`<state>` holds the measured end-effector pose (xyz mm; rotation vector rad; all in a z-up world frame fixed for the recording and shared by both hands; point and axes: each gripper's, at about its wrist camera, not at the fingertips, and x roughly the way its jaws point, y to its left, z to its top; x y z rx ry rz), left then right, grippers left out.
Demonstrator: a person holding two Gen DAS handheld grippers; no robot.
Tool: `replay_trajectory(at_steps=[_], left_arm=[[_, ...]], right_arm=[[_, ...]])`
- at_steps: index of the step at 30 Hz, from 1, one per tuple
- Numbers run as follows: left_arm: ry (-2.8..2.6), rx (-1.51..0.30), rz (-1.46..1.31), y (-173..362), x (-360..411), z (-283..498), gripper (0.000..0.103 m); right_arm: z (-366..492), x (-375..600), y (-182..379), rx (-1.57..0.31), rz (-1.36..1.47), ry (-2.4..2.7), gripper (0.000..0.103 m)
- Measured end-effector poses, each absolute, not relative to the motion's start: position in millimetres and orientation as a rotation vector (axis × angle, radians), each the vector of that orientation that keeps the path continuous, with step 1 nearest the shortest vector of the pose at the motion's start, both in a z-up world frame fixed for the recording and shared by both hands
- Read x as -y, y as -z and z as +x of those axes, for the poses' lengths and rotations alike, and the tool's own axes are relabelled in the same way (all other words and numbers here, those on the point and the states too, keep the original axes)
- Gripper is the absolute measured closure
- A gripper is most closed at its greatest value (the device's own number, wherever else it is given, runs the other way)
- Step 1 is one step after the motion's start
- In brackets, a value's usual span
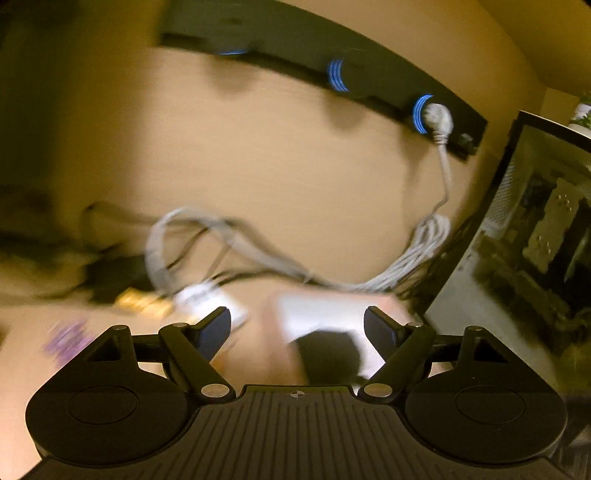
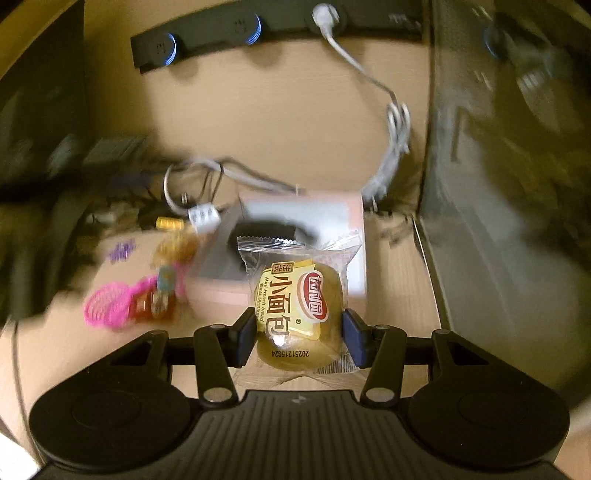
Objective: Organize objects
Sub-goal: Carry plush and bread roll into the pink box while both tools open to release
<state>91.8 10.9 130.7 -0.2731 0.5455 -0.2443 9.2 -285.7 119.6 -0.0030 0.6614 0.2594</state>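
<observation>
Bread packet (image 2: 297, 310), long axis away from camera

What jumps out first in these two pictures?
The wrapped mini bread, pinched between the right gripper jaws just short of a pink box. To its left lies a bright pink toy; at the back of the desk runs a black power strip with a white plug.
</observation>
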Motion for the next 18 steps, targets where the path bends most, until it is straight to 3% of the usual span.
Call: replay_trajectory(at_steps=[6,7,9,18], left_arm=[[0.119,-0.649,-0.297,-100,-68,17,0.019],[0.105,-0.672,-0.288,-95,-72,12,0.019],[0.083,-0.720,-0.261,-84,-80,1,0.019],[0.171,-0.753,-0.093,-69,-86,-3,0.019]], right_arm=[[83,262,-140,-0.620,-0.004,-0.221,0.053],[98,255,-136,-0.645,-0.016,-0.196,0.049],[118,247,-124,-0.694,-0.027,-0.151,0.025],[62,223,-94,-0.768,0.002,-0.204,0.016]])
